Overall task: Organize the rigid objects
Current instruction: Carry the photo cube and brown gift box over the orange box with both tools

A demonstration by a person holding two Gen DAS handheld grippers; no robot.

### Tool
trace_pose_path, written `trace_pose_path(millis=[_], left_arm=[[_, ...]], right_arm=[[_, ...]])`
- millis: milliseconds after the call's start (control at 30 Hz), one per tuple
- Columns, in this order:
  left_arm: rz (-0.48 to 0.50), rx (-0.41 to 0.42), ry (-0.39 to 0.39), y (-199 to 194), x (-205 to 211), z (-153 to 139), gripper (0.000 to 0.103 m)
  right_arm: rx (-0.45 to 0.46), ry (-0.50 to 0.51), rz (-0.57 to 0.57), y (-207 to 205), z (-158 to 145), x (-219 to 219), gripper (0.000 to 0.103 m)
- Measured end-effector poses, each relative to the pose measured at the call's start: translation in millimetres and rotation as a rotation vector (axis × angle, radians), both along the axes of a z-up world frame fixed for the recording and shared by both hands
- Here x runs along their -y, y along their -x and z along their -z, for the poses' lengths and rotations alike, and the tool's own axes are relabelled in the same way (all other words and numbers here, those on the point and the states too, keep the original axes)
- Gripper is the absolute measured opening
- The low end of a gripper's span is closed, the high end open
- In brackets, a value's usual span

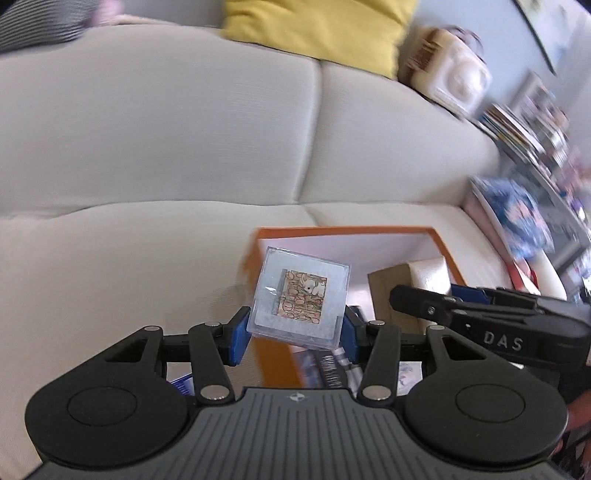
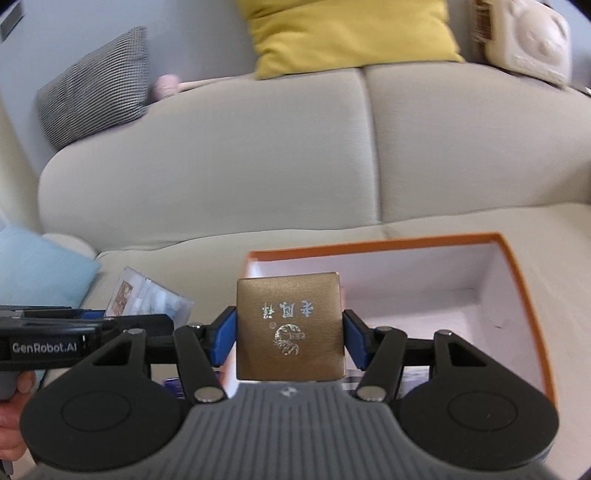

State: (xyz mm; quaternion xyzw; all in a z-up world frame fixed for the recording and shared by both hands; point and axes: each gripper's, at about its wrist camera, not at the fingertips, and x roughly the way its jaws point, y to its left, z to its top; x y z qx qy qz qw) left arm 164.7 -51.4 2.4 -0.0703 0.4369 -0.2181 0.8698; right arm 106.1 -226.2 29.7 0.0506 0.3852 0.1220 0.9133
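Observation:
My left gripper (image 1: 295, 332) is shut on a clear plastic case (image 1: 299, 295) with a small picture card inside, held tilted above the left edge of an orange box (image 1: 439, 240) with a white inside. My right gripper (image 2: 290, 332) is shut on a gold square box (image 2: 290, 328) with silver characters, held over the orange box's (image 2: 517, 266) left part. In the left wrist view the right gripper (image 1: 480, 314) comes in from the right with the gold box (image 1: 391, 295). In the right wrist view the left gripper (image 2: 88, 332) shows at the left with the clear case (image 2: 147, 295).
The orange box sits on a cream sofa seat (image 1: 110, 258). A yellow cushion (image 2: 351, 33), a grey checked cushion (image 2: 96, 88) and a cream cushion (image 2: 532, 37) lie along the backrest. A light blue cushion (image 2: 33, 269) is at left. Printed items (image 1: 332, 369) lie in the box.

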Motion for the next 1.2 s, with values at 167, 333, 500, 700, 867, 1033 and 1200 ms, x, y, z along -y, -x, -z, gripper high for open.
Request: trace_pose_path(millis=[167, 333, 500, 700, 867, 1033, 1200], left_arm=[[0.146, 0.011, -0.052, -11.4, 40.9, 11.1, 0.056], [0.277, 0.017, -0.13, -31.2, 71.7, 27.7, 0.056], [0.415, 0.031, -0.21, -52.1, 100.7, 41.6, 0.056], [0.588, 0.074, -0.331, -71.9, 129.7, 63.7, 0.056], [0.717, 0.13, -0.429, -78.7, 142.2, 83.3, 0.056], [0.885, 0.181, -0.495, -66.2, 151.0, 95.8, 0.056], [0.944, 0.243, -0.592, -47.4, 153.0, 106.6, 0.056]], right_arm=[[-0.025, 0.033, 0.06, -8.0, 9.4, 43.7, 0.061], [-0.071, 0.041, 0.115, -19.4, 26.1, 87.3, 0.061], [-0.129, -0.005, 0.145, -43.8, 48.9, 116.1, 0.061], [-0.165, -0.049, 0.133, -79.7, 69.7, 117.7, 0.061], [-0.198, -0.048, 0.116, -102.1, 87.2, 119.9, 0.061], [-0.222, -0.05, 0.104, -114.7, 100.9, 125.5, 0.061], [-0.243, -0.054, 0.084, -124.8, 111.2, 122.2, 0.061]])
